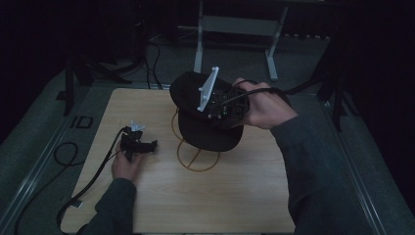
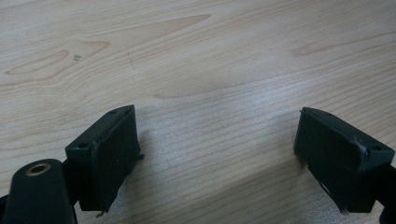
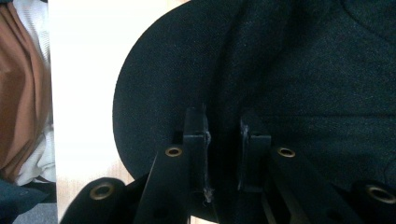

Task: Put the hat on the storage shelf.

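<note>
A black cap (image 1: 209, 133) hangs tilted above the middle of the wooden table (image 1: 147, 200), its brim toward me. My right gripper (image 1: 221, 105) comes in from the right and is shut on the cap. In the right gripper view the right gripper (image 3: 223, 149) has its two black jaws pinching a fold of the cap (image 3: 289, 70), the round brim spreading to the left. My left gripper (image 1: 146, 145) rests low at the table's left. In its own view the left gripper (image 2: 217, 149) stands open over bare wood (image 2: 210, 60) with nothing between its jaws.
A thin brown looped outline (image 1: 198, 164) lies on the table under the cap. The left gripper's cable (image 1: 90, 178) trails off the table's left edge. A metal frame (image 1: 237, 27) stands on the floor beyond the table. Brown and white cloth (image 3: 18, 93) lies past the edge.
</note>
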Available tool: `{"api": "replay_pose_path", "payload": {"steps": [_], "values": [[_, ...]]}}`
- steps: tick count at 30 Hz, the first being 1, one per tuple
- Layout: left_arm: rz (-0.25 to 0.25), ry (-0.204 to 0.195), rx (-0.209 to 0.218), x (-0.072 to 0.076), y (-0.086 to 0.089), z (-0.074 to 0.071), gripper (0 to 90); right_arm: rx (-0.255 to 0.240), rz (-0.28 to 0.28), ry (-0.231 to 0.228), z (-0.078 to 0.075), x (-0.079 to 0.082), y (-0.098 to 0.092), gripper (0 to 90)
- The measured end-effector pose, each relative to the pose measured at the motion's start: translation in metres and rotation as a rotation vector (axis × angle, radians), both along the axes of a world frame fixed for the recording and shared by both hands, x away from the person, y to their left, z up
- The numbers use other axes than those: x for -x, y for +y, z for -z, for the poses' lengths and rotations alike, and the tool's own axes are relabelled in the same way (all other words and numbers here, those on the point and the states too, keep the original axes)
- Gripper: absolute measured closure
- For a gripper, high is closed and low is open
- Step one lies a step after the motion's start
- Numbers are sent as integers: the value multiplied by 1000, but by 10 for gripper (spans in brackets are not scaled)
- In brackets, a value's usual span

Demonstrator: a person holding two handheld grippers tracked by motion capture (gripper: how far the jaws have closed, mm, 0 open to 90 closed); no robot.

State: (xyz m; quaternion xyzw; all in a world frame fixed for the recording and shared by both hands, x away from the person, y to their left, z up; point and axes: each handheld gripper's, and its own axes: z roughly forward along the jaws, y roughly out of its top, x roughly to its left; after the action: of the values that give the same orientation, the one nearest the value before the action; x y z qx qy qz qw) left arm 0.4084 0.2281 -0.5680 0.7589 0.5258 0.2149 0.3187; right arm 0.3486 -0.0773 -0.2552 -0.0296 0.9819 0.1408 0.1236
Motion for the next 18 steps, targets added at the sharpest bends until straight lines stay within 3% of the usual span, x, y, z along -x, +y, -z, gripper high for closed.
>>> {"api": "replay_pose_path", "payload": {"steps": [11,18], "values": [[1,-1,-1,0,0,0,134,7,-28,4,-1,6,13,775],[1,0,-2,0,0,0,134,33,-44,18,7,7,20,775]]}}
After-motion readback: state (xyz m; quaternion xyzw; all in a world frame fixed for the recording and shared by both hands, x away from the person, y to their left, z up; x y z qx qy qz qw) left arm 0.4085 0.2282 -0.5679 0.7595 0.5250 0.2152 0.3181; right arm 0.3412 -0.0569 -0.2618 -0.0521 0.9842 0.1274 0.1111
